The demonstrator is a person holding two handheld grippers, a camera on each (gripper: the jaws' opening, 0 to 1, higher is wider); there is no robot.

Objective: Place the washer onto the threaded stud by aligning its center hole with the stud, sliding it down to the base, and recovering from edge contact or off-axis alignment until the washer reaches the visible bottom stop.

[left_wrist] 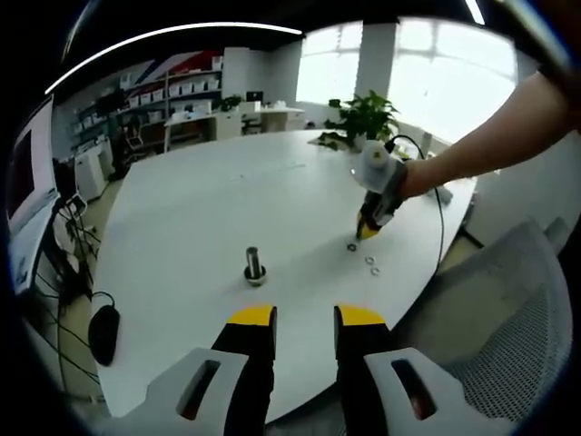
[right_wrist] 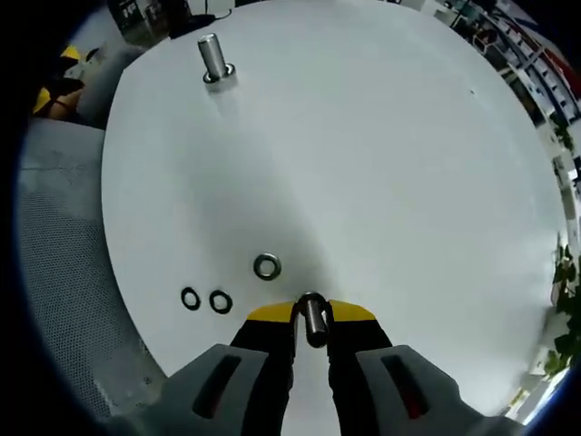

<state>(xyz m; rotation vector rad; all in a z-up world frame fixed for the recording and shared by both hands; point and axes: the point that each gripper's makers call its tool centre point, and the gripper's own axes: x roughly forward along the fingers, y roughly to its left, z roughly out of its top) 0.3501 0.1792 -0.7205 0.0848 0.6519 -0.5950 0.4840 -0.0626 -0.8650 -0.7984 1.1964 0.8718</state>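
Note:
The threaded stud (left_wrist: 254, 265) stands upright on its round base on the white table (left_wrist: 209, 200), just ahead of my left gripper (left_wrist: 305, 318), which is open and holds nothing. Across the table a person's hand holds my right gripper (left_wrist: 367, 229) low over a silver washer (left_wrist: 352, 246). In the right gripper view, my right gripper (right_wrist: 312, 316) is shut on a silvery washer (right_wrist: 313, 320) seen edge-on. Another silver washer (right_wrist: 266, 266) lies flat just ahead of it. The stud (right_wrist: 214, 56) stands far off, toward the top left.
Two dark rings (right_wrist: 205, 300) lie on the table near its edge, left of the right gripper, and appear as small rings (left_wrist: 373, 264) in the left gripper view. A grey mesh chair (left_wrist: 508, 309) stands beside the table. A potted plant (left_wrist: 363, 113) sits at the far end.

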